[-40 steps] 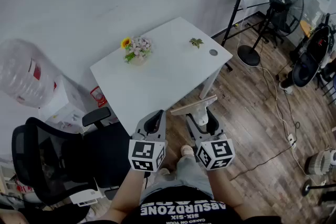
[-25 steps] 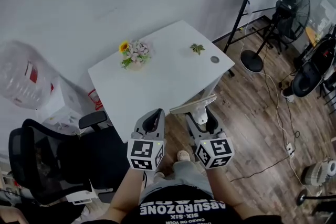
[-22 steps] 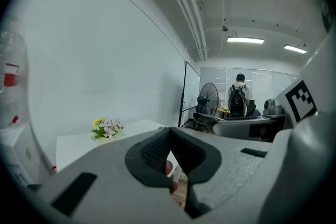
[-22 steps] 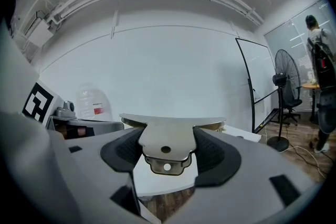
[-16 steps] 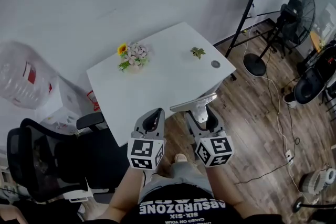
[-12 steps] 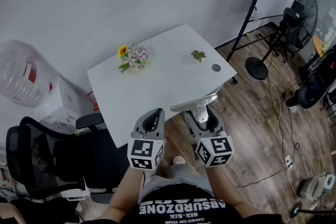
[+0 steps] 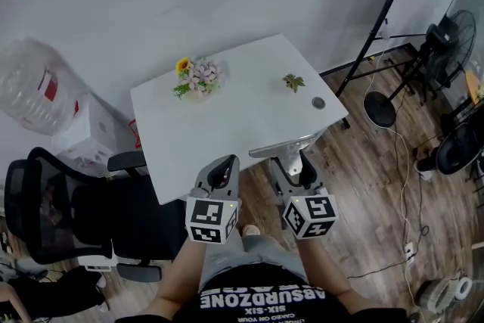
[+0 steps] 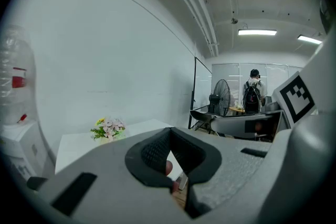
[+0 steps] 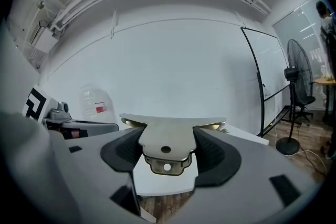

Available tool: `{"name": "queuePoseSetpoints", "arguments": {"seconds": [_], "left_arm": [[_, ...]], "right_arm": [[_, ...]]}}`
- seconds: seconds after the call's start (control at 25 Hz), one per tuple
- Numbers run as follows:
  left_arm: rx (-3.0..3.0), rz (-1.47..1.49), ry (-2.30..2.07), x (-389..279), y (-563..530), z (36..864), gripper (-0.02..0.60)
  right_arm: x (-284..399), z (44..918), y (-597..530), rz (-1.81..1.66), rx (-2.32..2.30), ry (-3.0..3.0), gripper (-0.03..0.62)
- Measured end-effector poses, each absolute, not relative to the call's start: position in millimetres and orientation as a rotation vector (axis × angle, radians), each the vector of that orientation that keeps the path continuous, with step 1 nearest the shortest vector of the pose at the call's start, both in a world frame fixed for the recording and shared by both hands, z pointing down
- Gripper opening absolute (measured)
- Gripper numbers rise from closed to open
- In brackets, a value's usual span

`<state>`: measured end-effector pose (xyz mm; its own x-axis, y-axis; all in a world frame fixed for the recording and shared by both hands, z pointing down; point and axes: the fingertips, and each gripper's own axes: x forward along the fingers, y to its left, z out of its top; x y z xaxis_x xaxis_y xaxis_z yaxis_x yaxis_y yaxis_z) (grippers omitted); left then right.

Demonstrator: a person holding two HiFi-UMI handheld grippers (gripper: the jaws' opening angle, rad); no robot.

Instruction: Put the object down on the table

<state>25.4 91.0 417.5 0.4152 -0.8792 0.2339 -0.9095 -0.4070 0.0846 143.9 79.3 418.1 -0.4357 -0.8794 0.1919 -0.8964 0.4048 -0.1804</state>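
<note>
I find the table bare across its middle and along its near edge, open room just ahead of my right gripper and the metal plate it clamps. The flowers sit by the far edge toward the left corner. A small leaf and a round cap lie by the right edge. An office chair crowds the near left corner.

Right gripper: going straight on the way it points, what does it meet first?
Likely the white table: right gripper, shut on a flat metal piece, aims at its near edge. Height is unclear; it might pass over.
</note>
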Motion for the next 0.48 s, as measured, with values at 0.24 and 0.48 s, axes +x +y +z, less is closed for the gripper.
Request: {"name": "queuePoseSetpoints", "arguments": {"seconds": [0.24,0.48], "left_arm": [[2.466,0.257,-1.593,30.2,81.6,420.9,0.005],[2.468,0.260,-1.597,25.3,53.1,421.1,0.005]], "right_arm": [[150.7,422.1,68.8,0.425,1.629,-2.592,0.285],[148.4,424.5,42.9,0.438,1.641,-2.594,0.285]]}}
